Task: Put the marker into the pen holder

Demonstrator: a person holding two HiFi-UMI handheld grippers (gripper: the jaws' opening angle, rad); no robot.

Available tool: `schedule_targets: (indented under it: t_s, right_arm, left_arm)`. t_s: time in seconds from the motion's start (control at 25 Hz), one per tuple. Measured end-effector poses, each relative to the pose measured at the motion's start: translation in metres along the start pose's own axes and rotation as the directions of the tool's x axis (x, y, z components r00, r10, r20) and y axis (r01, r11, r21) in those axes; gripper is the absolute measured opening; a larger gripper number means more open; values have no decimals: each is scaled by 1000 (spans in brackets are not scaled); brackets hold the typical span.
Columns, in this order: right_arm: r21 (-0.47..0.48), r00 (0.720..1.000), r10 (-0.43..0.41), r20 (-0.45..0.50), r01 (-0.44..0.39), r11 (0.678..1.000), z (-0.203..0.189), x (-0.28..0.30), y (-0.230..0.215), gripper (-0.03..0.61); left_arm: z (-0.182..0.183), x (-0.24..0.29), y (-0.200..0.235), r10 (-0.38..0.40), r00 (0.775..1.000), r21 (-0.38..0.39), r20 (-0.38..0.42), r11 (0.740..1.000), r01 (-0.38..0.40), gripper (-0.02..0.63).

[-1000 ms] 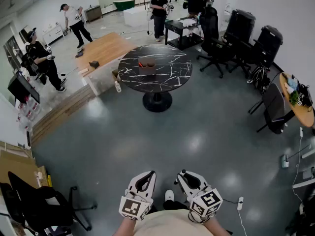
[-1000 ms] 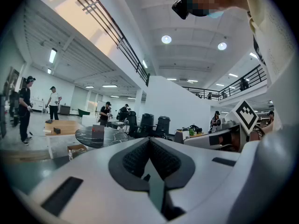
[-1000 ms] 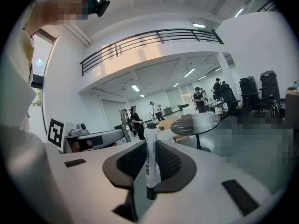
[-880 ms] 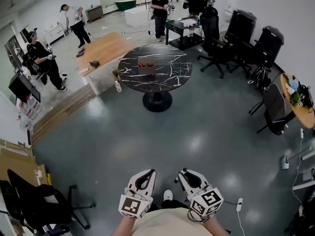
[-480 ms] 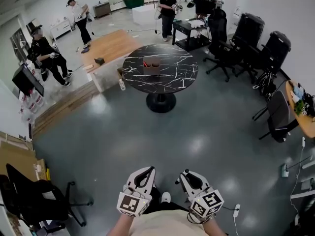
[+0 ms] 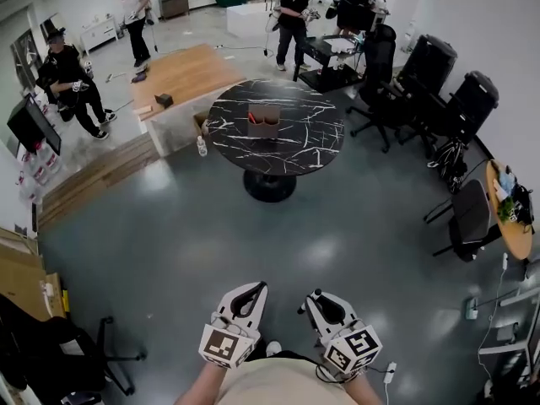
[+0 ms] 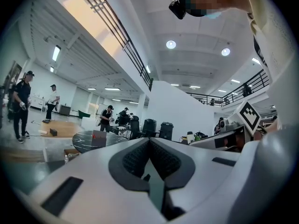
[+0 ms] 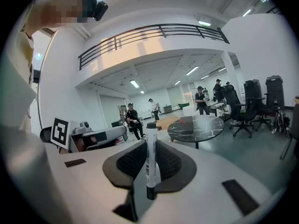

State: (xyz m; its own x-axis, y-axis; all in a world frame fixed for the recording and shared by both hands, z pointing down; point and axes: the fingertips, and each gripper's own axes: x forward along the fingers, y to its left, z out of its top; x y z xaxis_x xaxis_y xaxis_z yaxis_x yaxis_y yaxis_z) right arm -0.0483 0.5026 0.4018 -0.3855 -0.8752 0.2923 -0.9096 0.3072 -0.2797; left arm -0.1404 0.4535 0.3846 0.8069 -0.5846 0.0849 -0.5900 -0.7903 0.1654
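A brown pen holder (image 6: 264, 120) with red-capped pens stands on the round black marble table (image 6: 291, 154), far ahead of me across the grey floor. Both grippers hang close to my body at the bottom of the head view. My right gripper (image 6: 315, 296) is shut on a white marker (image 8: 151, 157) with a black cap; the marker stands upright between the jaws. The pen holder (image 8: 187, 120) and table (image 8: 203, 126) show small beyond it. My left gripper (image 6: 250, 289) is shut with nothing in it; the table (image 7: 86, 141) and holder (image 7: 98, 137) lie far off to its left.
Black office chairs (image 6: 422, 70) crowd the table's right side. A low wooden platform (image 6: 181, 70) lies behind on the left. Several people (image 6: 295, 7) stand at the back, another (image 6: 63, 70) at the left. A round wooden table (image 6: 510, 222) sits far right; a black chair (image 6: 46, 344) bottom left.
The whole view has shifted: the marble table now sits a little lower and larger in the head view. Both grippers keep the same pose near my body.
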Motion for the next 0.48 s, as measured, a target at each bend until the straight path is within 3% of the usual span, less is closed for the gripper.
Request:
schedule_targets:
  t_s: [0.24, 0.48]
  right_arm:
    - [-27, 999, -36, 22, 37, 999, 43, 48, -3, 75]
    - [-4, 999, -39, 12, 39, 999, 55, 84, -20, 75]
  left_arm:
    - [34, 34, 49, -41, 997, -3, 67, 999, 41, 8]
    - [21, 59, 89, 6, 1000, -26, -13, 1000, -6, 8]
